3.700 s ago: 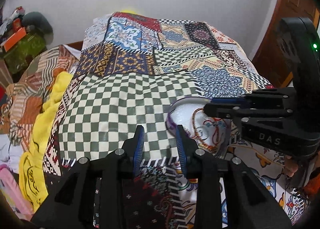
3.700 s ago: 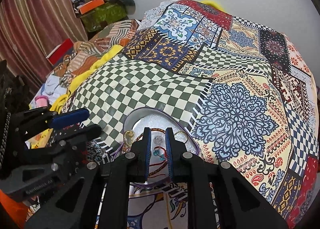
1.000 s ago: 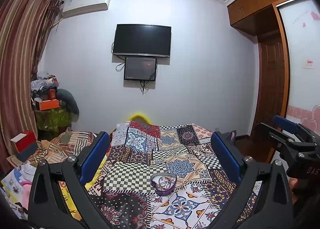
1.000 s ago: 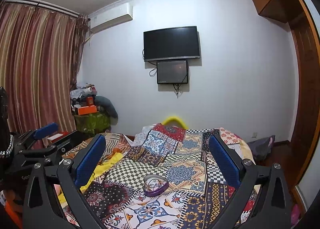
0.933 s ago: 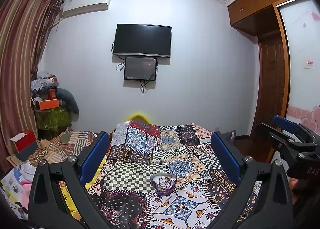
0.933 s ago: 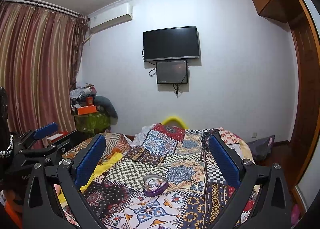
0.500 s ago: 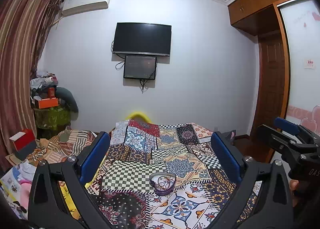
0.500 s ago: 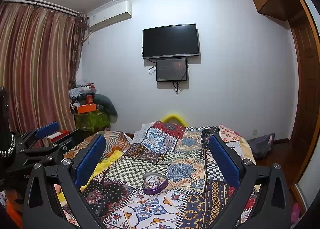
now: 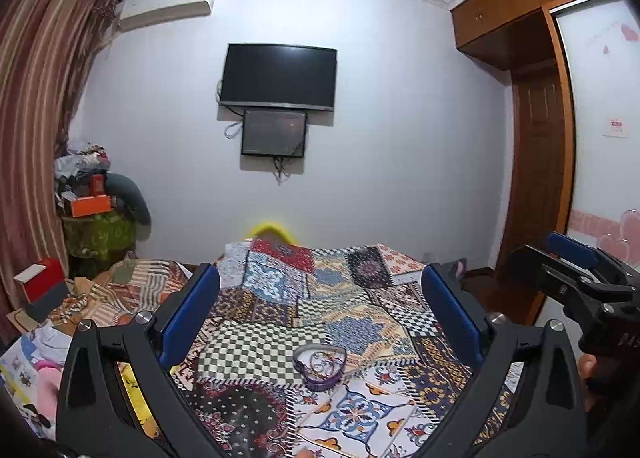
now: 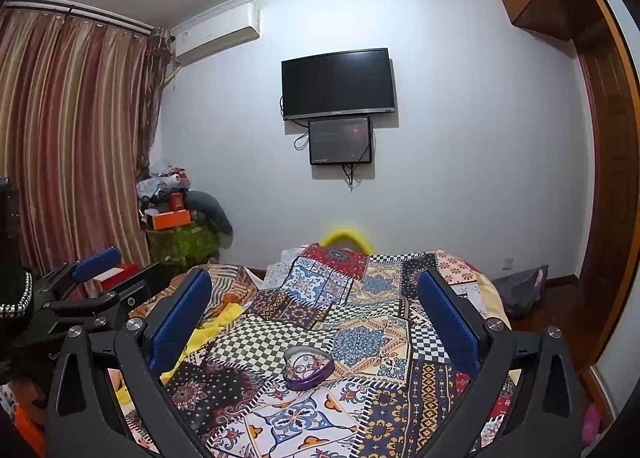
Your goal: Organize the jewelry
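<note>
Left wrist view: both the left gripper (image 9: 320,306) and right gripper (image 10: 314,306) gape wide, empty, well back from the heart-shaped box (image 9: 319,365) of jewelry on the bed (image 9: 360,322). Sorting looks finished; otherwise, approach again.

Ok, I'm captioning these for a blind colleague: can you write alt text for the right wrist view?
The right gripper, jaws wide open and holding nothing, is raised well back from a purple heart-shaped box of jewelry lying open on a patchwork bedspread. The left gripper shows at the left edge; a dark TV hangs on the far wall.
</note>
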Demonstrator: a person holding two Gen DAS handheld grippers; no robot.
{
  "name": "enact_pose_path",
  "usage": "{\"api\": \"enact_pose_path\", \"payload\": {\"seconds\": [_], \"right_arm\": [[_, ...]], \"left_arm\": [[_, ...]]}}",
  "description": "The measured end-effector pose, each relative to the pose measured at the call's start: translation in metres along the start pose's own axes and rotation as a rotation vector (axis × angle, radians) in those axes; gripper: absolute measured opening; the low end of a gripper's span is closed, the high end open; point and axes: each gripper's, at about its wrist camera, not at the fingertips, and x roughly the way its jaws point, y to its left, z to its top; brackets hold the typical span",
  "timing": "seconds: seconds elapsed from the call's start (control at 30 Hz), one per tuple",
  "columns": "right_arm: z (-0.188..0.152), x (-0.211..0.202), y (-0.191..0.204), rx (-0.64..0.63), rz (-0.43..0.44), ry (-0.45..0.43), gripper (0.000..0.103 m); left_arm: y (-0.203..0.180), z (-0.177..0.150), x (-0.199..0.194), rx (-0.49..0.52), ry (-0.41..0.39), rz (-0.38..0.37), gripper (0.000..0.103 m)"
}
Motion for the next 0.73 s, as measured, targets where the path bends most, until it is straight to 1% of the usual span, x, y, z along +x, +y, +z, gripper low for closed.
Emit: {"api": "enact_pose_path", "payload": {"seconds": [0.43, 0.73], "right_arm": [[0.0012, 0.0022, -0.0019, -0.001, -0.004, -0.001, 0.102], [-0.0033, 0.007, -0.0052, 0.008, -0.008, 0.009, 0.102]], "left_arm": [[0.0, -0.0016, 0.0023, 0.001, 0.001, 0.0, 0.101], [0.0018, -0.0047, 0.0093, -0.027, 0.017, -0.016, 0.102]]}}
